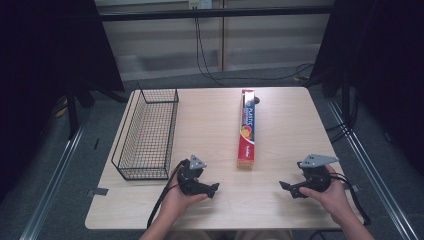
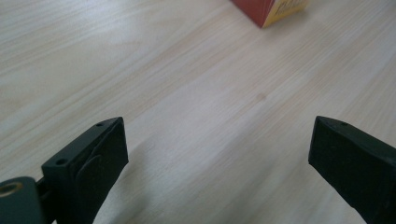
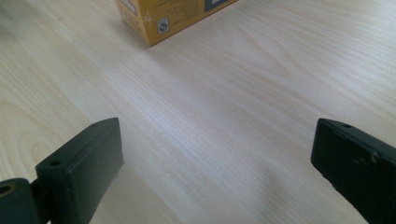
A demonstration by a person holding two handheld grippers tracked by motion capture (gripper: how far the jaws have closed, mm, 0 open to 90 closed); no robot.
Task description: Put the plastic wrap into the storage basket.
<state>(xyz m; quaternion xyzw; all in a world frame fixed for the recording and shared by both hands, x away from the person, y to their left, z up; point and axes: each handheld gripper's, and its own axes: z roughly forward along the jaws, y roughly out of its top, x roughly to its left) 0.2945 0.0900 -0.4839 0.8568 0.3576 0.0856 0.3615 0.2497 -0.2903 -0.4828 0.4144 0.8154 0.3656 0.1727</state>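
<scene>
Jaws gape over pale wood table (image 1: 210,135), dark curtains around.

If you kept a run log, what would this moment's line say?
left hand-held gripper: open, empty | right hand-held gripper: open, empty | long red box: flat on table between them, untouched | wire basket: left, empty

Soft overhead light brightens the table (image 1: 210,125) against dark surroundings, pale glare near its far edge, close-ups slightly blurred.
</scene>
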